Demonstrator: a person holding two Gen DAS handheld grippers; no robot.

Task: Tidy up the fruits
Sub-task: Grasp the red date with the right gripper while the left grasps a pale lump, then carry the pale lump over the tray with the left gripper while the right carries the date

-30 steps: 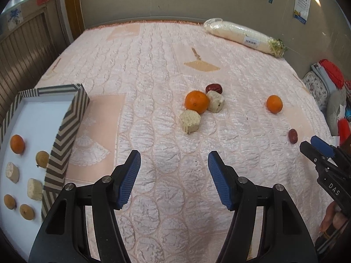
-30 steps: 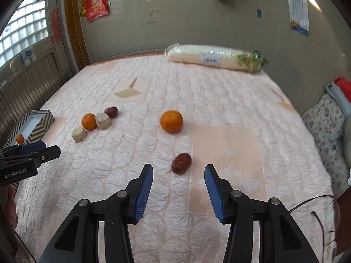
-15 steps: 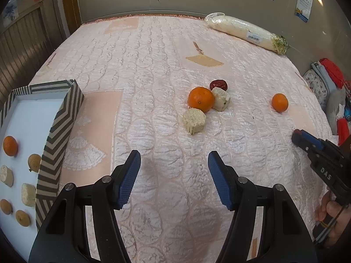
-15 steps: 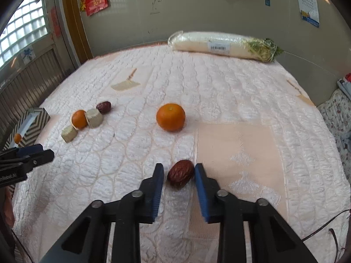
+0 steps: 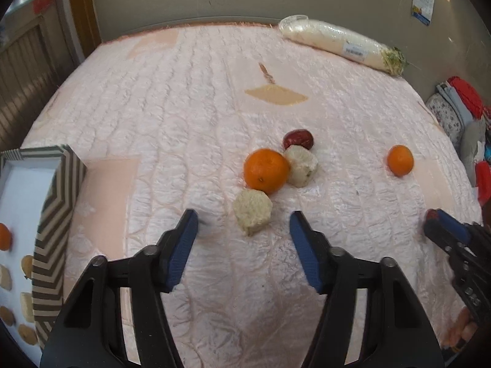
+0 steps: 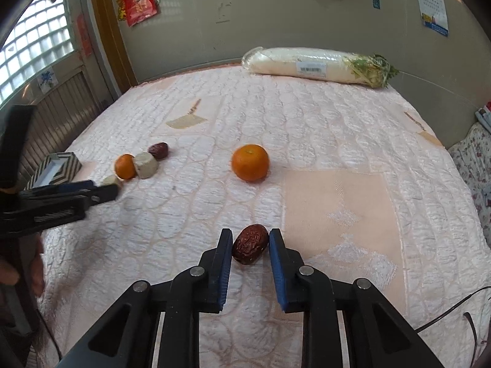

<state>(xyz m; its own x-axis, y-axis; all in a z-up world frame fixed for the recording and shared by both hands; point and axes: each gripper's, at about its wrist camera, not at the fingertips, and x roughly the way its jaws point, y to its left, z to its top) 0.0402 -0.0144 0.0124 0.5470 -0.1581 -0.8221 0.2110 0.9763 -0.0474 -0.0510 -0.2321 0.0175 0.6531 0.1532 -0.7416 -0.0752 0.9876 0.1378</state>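
jujube (image 6: 249, 244) is pinched between the closed pads of the right gripper (image 6: 250, 245) on the quilt (image 6: 307, 128), while the pale chunk (image 5: 253, 211) just ahead of the left gripper (image 5: 242, 230), whose jaws have just been narrowing but stand clear, could be nudged away.

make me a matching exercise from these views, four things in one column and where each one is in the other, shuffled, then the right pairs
Things
1. red date
2. lone orange
3. pale chunk
4. wrapped radish

Places
A. far edge of the bed, by the wall
B. ahead of the left gripper's open jaws
C. between the right gripper's pads
D. alone mid-bed, beyond the right gripper

Pairs: 1-C, 2-D, 3-B, 4-A
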